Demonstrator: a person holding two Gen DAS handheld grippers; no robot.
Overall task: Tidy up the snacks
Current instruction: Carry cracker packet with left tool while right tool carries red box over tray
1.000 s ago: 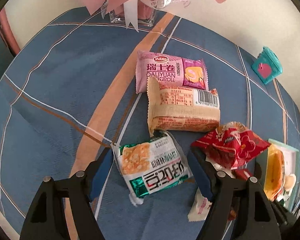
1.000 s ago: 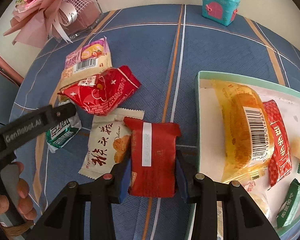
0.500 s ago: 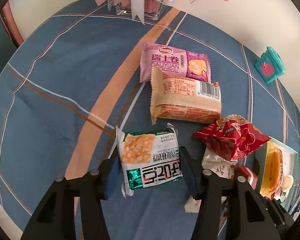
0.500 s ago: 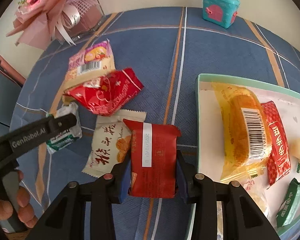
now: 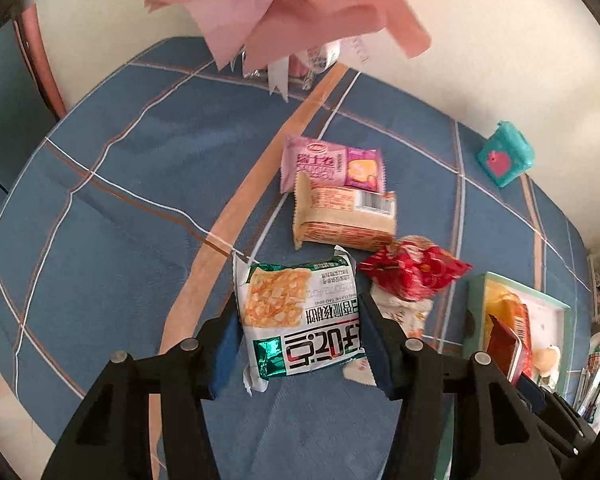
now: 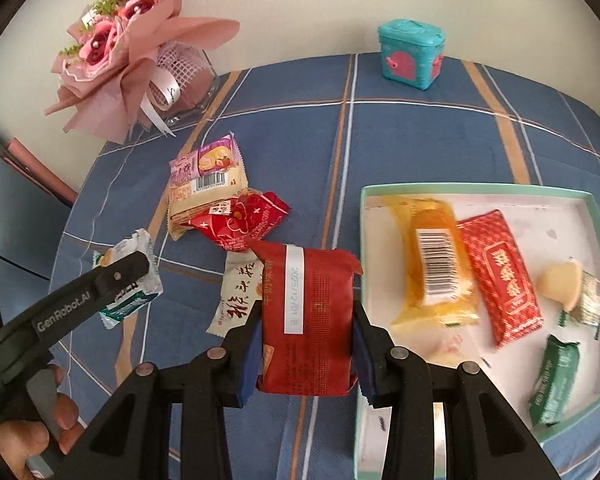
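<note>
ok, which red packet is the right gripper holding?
The flat dark-red packet with the white date strip, clamped in the right gripper; the crumpled red packet lies on the tablecloth.

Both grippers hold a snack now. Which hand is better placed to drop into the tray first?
Right. The right gripper, shut on the red packet, sits at the tray edge; the left gripper holds the green-white packet farther away.

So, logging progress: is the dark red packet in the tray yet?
Not yet. The dark red packet sits clamped in the right tongs, beside the tray.
</note>
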